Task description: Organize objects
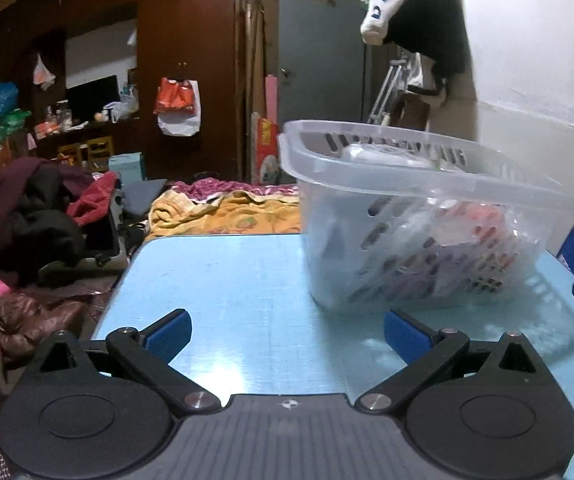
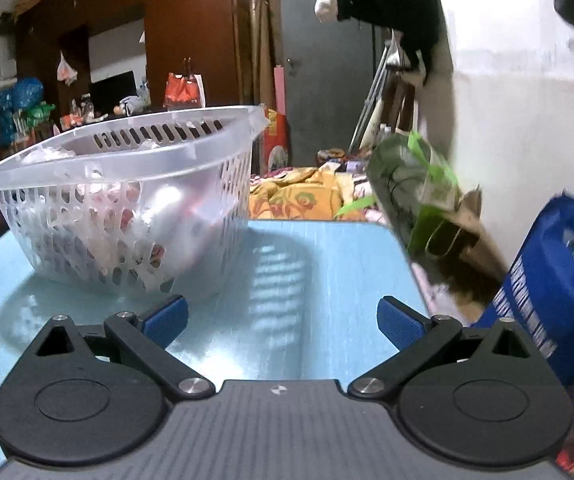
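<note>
A: Basket (image 1: 419, 216) of clear slotted plastic, right of centre in the left wrist view, standing on the smooth blue table (image 1: 227, 280). What's inside?

B: Crinkly wrapped packets, too blurred to name. In the right wrist view it sits left of centre.

A: Grippers?

B: Left gripper (image 1: 287, 336), blue ribbed pads spread wide, holding nothing. Right gripper (image 2: 282, 320) the same, wide apart and empty.

A: Beyond the table edge?

B: Green bag (image 2: 415, 188) and blue pack (image 2: 555, 280) at right.
</note>
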Motion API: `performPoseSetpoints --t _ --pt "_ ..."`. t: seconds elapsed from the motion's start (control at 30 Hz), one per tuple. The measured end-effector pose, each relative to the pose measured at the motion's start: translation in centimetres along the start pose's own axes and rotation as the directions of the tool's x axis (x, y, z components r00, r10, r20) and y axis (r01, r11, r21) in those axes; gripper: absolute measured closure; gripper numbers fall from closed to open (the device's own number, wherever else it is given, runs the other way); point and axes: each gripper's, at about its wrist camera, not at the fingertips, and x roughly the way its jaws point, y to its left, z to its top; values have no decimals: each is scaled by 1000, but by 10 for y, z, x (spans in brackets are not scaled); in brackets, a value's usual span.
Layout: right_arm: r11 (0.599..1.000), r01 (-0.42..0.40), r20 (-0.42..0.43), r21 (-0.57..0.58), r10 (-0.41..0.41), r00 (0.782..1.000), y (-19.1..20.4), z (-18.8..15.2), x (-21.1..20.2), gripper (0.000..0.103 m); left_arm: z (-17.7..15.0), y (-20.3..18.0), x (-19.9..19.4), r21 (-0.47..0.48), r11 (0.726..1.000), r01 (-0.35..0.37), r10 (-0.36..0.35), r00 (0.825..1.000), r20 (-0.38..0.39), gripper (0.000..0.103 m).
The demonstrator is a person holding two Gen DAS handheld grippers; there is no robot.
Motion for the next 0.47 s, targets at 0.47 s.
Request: performPoseSetpoints --t 0.47 --pt "1000 1 33 -4 0 999 6 -2 -14 0 14 -63 -29 91 985 148 -159 980 123 0"
